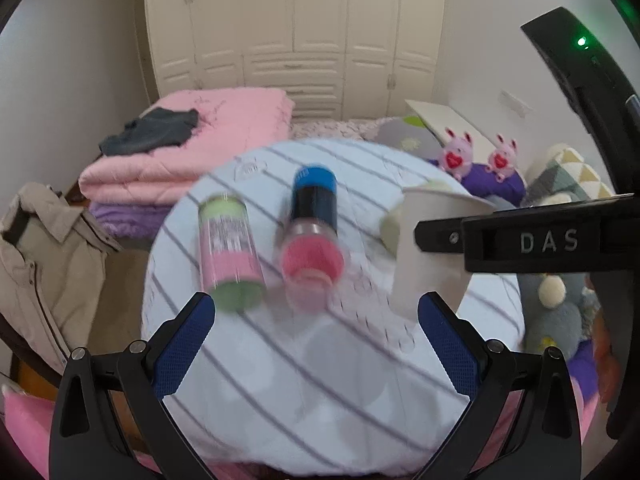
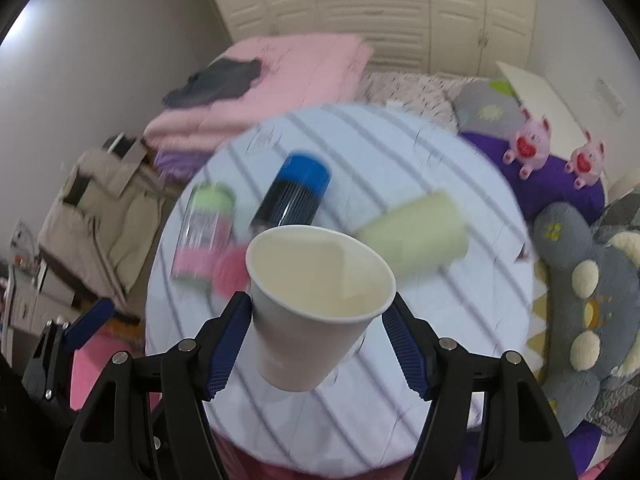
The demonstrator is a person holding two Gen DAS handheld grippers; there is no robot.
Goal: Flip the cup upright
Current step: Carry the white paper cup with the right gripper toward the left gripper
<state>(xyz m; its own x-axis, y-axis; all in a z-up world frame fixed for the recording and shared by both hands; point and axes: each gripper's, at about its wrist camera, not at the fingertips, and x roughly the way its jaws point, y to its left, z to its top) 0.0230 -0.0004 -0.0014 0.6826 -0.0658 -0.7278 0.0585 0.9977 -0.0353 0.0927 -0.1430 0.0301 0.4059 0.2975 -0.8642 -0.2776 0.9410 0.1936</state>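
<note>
A white paper cup point(image 2: 316, 304) sits between the blue pads of my right gripper point(image 2: 320, 320), mouth up and tilted a little, above the round striped table point(image 2: 400, 380). The jaws are shut on its upper wall. In the left wrist view the same cup point(image 1: 432, 256) shows at the right, held by the black right gripper. My left gripper point(image 1: 316, 340) is open and empty over the table's near side.
On the table lie a pink and green bottle point(image 1: 230, 252), a blue-capped bottle with a pink end point(image 1: 314, 232) and a pale green roll point(image 2: 416, 236). Behind are folded pink blankets point(image 1: 192, 148), a beige jacket point(image 1: 44, 264) and plush toys point(image 2: 592, 292).
</note>
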